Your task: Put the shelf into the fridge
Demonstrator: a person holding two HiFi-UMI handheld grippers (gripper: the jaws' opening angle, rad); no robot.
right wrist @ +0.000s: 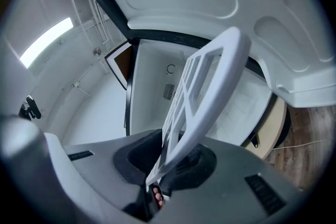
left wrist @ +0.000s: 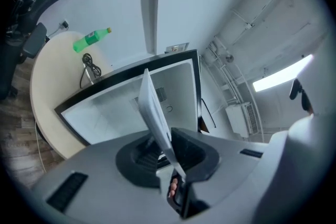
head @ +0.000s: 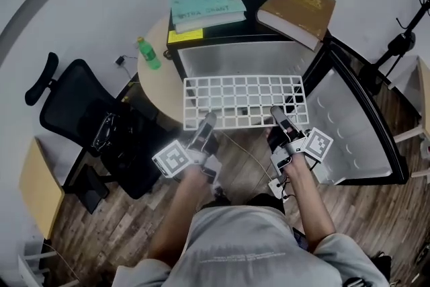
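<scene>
White wire shelf (head: 243,101) is pinched along its near edge by both tools: the left hand-held gripper (head: 207,120) at its seven o'clock corner, the right hand-held gripper (head: 277,112) at five o'clock, each with jaws narrowed onto the rim. It lies level at the mouth of the open fridge (head: 235,57), whose door (head: 353,124) stands toward three o'clock.

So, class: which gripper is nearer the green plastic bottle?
Left. The left gripper, shut on the white grid shelf, sits right of the green plastic bottle; the right gripper holds the shelf farther right.
</scene>
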